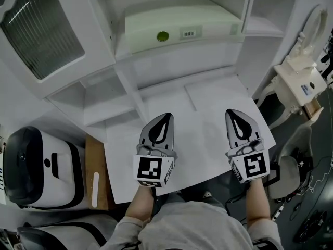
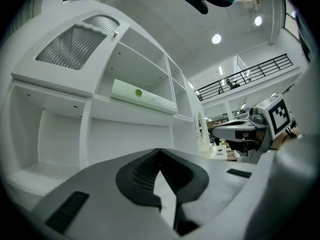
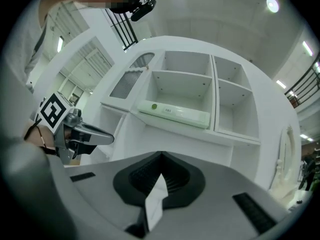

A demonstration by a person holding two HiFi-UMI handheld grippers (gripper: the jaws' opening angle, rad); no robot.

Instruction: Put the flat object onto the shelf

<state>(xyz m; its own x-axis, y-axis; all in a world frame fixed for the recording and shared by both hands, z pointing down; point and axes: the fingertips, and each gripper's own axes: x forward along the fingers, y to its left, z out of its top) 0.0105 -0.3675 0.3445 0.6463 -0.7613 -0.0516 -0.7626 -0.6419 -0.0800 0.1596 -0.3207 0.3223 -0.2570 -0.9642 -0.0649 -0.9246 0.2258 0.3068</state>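
head view only: whole white flat sheet, spread under both grippers, with the pale green box on the shelf at 12 o'clock.
gripper views only: thin white edge pinched between each pair of jaws.
left gripper: clamped on the flat sheet.
right gripper: clamped likewise.
flat sheet axis: about level, wider 9-to-3, far edge toward 12.
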